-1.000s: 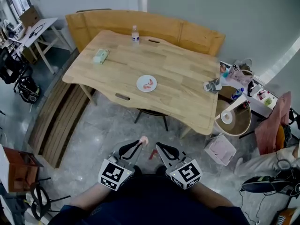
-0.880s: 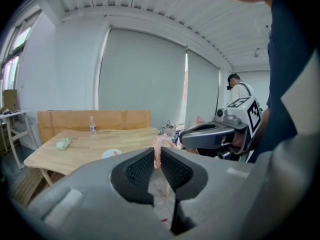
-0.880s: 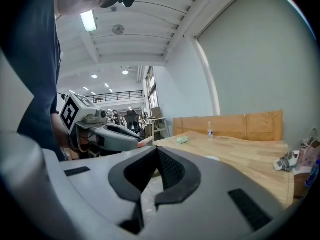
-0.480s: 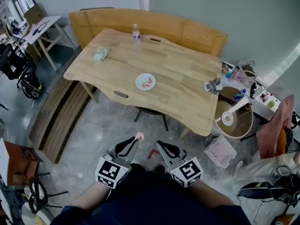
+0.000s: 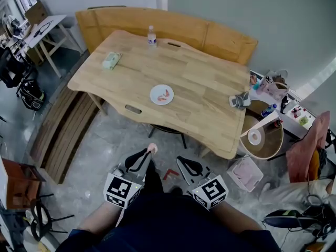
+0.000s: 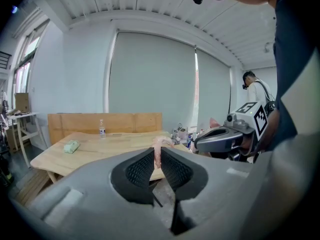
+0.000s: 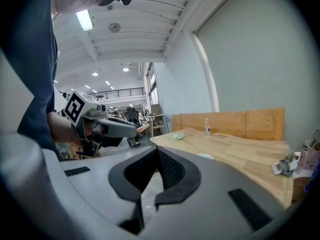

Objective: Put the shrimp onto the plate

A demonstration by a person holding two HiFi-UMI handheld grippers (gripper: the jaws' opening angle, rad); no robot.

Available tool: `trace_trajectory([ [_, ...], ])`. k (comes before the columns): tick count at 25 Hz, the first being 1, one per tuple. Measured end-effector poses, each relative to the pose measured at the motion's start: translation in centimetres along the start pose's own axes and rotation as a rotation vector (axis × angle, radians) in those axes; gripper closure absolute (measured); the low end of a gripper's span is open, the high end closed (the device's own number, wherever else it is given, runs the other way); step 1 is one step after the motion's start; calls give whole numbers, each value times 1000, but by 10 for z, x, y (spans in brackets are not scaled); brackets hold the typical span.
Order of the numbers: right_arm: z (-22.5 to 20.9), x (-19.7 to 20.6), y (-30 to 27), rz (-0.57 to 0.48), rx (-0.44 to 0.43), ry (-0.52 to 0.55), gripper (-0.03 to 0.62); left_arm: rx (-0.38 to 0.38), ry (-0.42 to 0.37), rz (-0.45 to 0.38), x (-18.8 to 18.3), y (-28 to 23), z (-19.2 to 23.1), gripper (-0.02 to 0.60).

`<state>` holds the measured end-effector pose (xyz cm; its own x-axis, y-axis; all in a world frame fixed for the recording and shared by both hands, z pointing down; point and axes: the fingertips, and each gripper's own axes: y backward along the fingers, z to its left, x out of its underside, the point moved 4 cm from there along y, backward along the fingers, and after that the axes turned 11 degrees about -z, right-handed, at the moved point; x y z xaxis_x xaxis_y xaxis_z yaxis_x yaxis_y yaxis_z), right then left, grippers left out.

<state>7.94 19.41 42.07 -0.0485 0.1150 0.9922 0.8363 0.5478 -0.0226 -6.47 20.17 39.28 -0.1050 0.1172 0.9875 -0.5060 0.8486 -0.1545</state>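
Starting nearest: left gripper (image 5: 149, 152), jaws closed on a pale pink shrimp (image 6: 158, 151), pinched right at the tips. Held roughly upright in the left gripper view, long axis running up out of the pads, top end curling over to the right. From the head view, only a small pink nub poking past the jaw tips, over the grey floor and short of the table.

Just beside it, right gripper (image 5: 181, 161), jaws drawn together at the tips with nothing between them. Idle, level with the left and no closer to the goal.

Farther on, wooden table (image 5: 210, 93), its near edge facing the grippers. Near its middle, white plate (image 5: 154, 96), well apart from both grippers, lying ahead of the left one and a shade to its right. Already on the plate, something pink-red, probably another shrimp, though too small from here to be sure.

Beyond the plate, green pack (image 5: 110, 61) toward the far left corner, water bottle (image 5: 151, 37) at the far edge, then the wooden bench (image 5: 220, 38) against the wall.

Judged from this: carrying step under way, release not yet due. Plate almost straight ahead of the loaded left gripper, so a forward reach over the near table edge. Then down onto a bare part of the plate, with the shrimp's long axis tipped from upright toward flat before opening.
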Motion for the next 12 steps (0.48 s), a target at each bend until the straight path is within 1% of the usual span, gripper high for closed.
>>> trace_trajectory([
  [5,-27,-1,-38,13,46,8,585,30,-3,-5,0,-32,44,537],
  [12,-63,-7,-101,40,118,-13,585,103,4,-2,-5,-84,111,537],
])
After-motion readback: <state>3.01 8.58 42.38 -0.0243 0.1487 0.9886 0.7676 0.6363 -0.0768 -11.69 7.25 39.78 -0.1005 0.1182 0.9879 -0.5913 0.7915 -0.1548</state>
